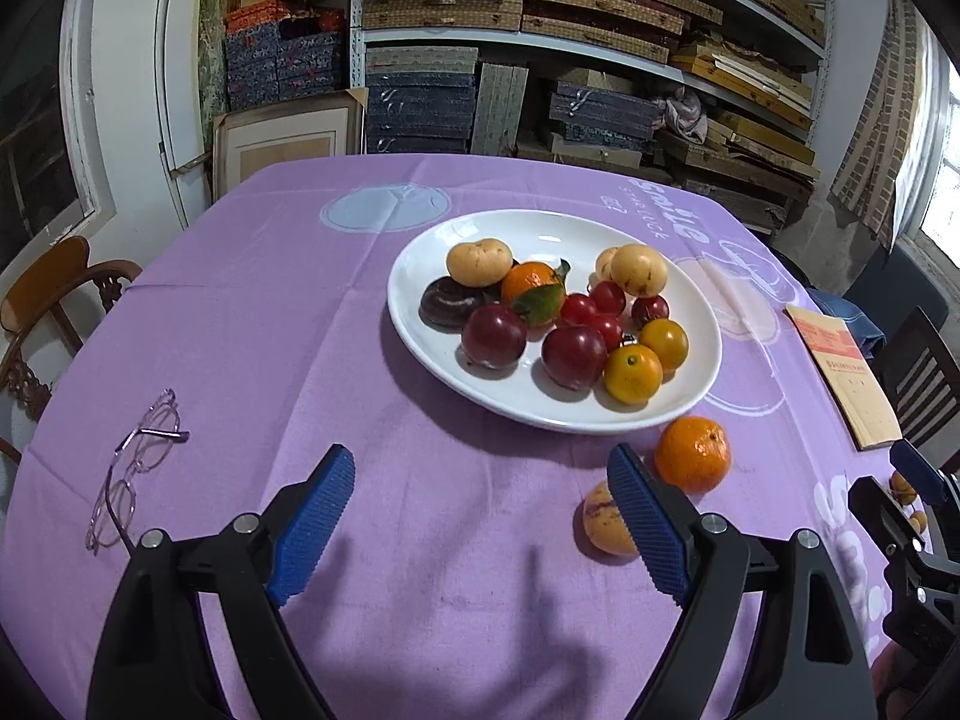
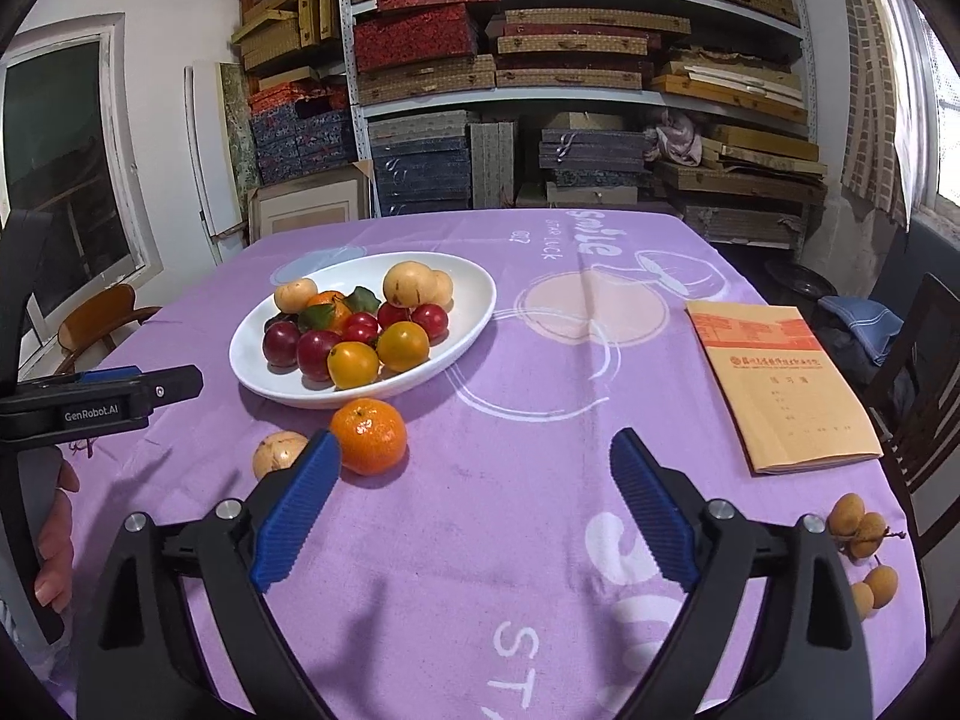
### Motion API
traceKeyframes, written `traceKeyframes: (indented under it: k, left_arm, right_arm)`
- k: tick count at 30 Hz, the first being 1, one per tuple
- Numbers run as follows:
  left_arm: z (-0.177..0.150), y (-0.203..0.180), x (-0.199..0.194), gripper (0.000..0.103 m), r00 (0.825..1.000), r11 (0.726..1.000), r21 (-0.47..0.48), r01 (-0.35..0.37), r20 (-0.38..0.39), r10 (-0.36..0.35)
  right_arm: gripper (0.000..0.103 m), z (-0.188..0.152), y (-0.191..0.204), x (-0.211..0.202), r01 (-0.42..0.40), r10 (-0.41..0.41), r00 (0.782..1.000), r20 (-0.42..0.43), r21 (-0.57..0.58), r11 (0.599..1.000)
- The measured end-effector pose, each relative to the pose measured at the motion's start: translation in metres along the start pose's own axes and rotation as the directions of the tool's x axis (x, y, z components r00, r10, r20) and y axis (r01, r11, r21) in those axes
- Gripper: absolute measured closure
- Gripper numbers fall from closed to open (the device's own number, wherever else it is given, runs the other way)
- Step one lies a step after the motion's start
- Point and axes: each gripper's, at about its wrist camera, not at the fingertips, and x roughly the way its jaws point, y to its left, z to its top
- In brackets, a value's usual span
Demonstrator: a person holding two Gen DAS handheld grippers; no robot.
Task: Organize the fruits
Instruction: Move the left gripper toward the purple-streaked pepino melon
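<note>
Both left gripper (image 1: 480, 525) and right gripper (image 2: 474, 507) spread wide, empty. Loose mandarin (image 2: 368, 436) beside plate (image 2: 474, 318): light, round, soft-skinned (likely rolls); pinch gently across middle.

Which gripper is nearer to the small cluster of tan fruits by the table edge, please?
Right. The right gripper hangs open with the tan fruit cluster just outside its right-hand finger; the left gripper sits further left, beyond the loose orange.
</note>
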Motion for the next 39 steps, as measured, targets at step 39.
traceKeyframes:
  k: [39]
  left_arm:
    - [-0.042,-0.06,0.039,0.016,0.992,0.993,0.083,0.082,-0.107,-0.073]
  right_arm:
    - [0.007,-0.009,-0.031,-0.001,0.0,0.001,1.0,-0.004,0.111,0.994]
